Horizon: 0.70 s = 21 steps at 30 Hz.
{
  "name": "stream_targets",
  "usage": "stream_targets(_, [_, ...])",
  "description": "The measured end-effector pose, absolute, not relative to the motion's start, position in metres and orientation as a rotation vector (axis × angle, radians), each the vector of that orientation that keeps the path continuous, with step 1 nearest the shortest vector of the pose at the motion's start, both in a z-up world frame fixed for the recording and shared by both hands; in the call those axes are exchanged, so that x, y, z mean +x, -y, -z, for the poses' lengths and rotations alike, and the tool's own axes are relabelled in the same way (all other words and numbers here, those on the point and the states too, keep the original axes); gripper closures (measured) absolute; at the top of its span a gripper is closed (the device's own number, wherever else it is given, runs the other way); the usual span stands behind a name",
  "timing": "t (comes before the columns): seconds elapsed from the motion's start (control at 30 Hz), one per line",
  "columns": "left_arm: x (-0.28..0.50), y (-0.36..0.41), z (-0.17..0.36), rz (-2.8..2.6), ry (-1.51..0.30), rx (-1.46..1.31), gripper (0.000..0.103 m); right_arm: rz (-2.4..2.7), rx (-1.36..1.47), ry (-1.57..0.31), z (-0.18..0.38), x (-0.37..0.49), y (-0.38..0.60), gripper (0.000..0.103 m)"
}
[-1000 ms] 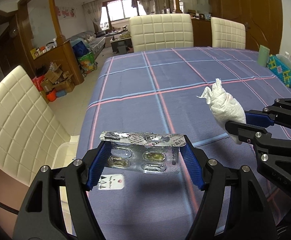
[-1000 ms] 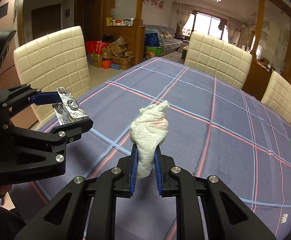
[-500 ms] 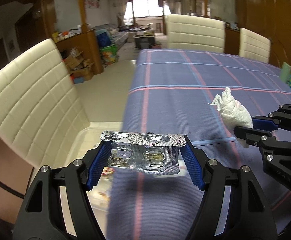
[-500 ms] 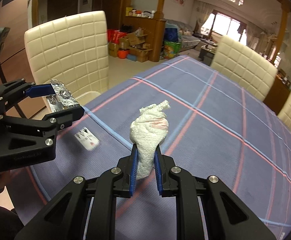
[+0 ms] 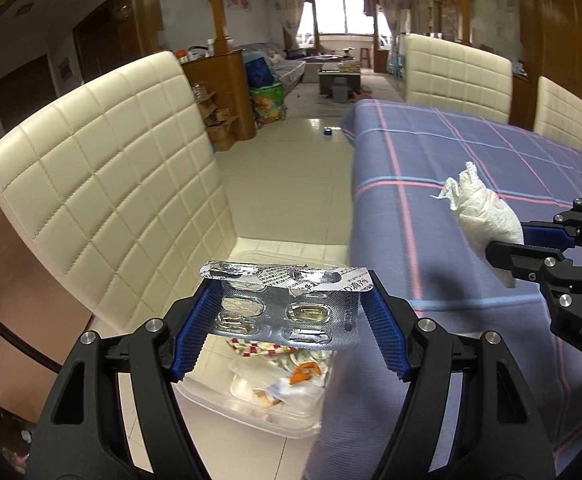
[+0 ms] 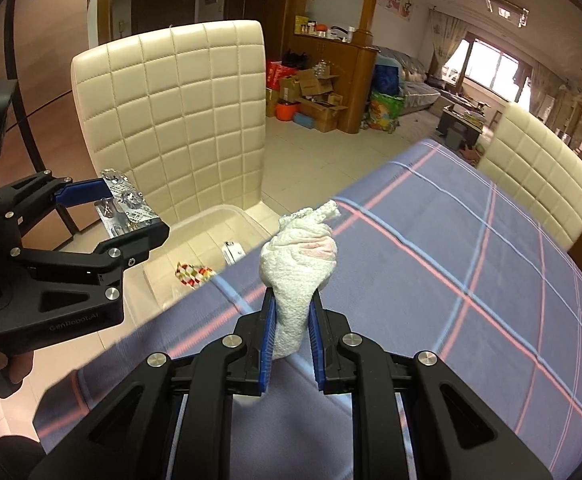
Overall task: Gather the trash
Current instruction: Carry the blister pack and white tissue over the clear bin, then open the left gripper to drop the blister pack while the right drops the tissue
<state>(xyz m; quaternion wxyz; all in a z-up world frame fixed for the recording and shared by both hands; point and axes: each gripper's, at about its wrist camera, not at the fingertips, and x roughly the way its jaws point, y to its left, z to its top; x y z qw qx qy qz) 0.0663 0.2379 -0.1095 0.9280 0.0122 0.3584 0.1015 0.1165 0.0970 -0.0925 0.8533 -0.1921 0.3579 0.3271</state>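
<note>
**Both grippers loaded, blister pack above the bin**

Our left gripper (image 5: 287,316) is clenched on a silver blister pack (image 5: 287,308), the blue pads pressing its two short ends, top edge folded over. Directly beneath it, toward 6 o'clock in the left wrist view, we see a clear plastic bin (image 5: 251,412) on the floor tiles, holding wrappers and scraps. The bin sits between a cream quilted chair (image 5: 107,184) at 9 o'clock and the table's blue plaid cloth (image 5: 431,200) at 3 o'clock.

Our right gripper (image 6: 289,340) is grasping a crumpled white tissue (image 6: 299,264) by its lower end, its bulk standing up above the fingers, over the cloth near the table's edge. From the right wrist view the bin (image 6: 211,216) lies at 10 o'clock.
</note>
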Motion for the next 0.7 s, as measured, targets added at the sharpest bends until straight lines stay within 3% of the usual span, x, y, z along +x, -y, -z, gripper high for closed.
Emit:
stream_targets(0.2, [0.076, -0.260, 0.111, -0.226, -0.741, -0.016, 0.030, -0.702, -0.409, -0.764, 0.095, 0.129, -0.116, 0.087])
stream_targets(0.27, [0.078, -0.266, 0.112, -0.232, -0.742, -0.036, 0.016, -0.704, -0.410, -0.770, 0.098, 0.132, -0.120, 0.087])
stream_targets(0.33, [0.079, -0.271, 0.114, -0.234, -0.741, -0.058, 0.009, -0.705, -0.413, -0.775, 0.099, 0.134, -0.124, 0.087])
stream_targets(0.7, [0.074, -0.284, 0.130, -0.249, -0.779, -0.084, 0.008, -0.725, -0.441, -0.802, 0.111, 0.132, -0.143, 0.087])
